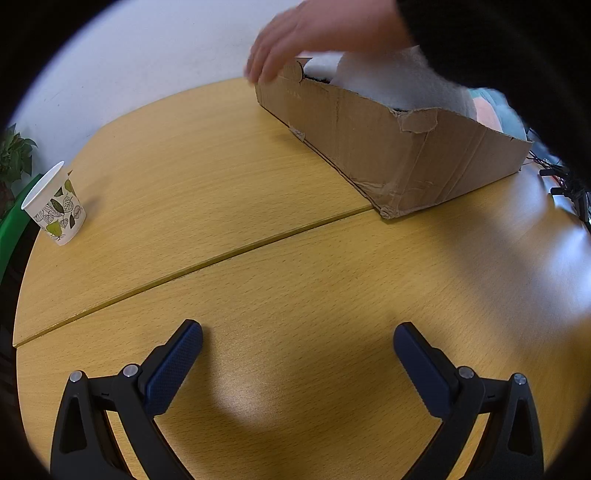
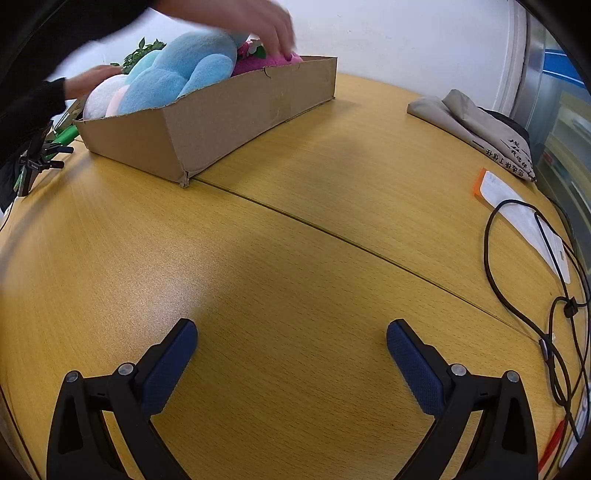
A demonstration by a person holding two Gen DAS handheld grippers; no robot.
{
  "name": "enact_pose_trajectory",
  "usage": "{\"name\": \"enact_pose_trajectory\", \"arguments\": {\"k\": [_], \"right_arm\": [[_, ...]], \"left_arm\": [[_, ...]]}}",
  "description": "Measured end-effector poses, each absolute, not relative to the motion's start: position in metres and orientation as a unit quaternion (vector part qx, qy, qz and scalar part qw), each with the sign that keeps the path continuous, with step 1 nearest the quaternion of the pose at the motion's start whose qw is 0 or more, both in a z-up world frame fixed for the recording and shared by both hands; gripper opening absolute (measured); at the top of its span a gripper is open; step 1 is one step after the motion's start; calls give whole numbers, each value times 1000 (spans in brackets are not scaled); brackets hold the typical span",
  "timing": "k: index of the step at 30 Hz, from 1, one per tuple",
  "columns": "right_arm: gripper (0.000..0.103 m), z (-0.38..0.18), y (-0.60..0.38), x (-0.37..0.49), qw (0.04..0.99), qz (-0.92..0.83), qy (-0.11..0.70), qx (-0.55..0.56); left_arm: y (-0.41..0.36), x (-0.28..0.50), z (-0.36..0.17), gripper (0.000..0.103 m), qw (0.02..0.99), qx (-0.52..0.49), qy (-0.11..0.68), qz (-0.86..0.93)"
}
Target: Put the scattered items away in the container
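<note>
Right wrist | cardboard box (image 2: 229,122) long axis runs away rightward | right tool (image 2: 291,341) apart | left tool (image 1: 297,345) apart

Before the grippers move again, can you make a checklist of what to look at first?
1. Left gripper open and empty: ok.
2. Right gripper open and empty: ok.
3. Cardboard box free of hands: not ok, a hand reaches over the pink plush.
4. Room left in the box: cannot tell, the blue plush and white plush already bulge above the rim.
5. Paper cup upright, outside the box: ok.
6. Black cable away from the right gripper: ok.
</note>
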State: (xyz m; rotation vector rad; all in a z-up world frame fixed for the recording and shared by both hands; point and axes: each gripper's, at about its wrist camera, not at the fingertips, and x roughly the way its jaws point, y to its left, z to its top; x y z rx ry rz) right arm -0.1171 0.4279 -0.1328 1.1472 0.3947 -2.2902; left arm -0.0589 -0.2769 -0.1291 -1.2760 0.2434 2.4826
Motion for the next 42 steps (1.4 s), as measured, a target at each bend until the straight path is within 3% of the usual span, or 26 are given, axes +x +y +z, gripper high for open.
{"name": "enact_pose_trajectory", "arguments": {"k": [42], "right_arm": [[103,-133,428,-117,272,-850,147,426]], "left_arm": [[-276,-56,-127,103,169,-449,86,873]]}}
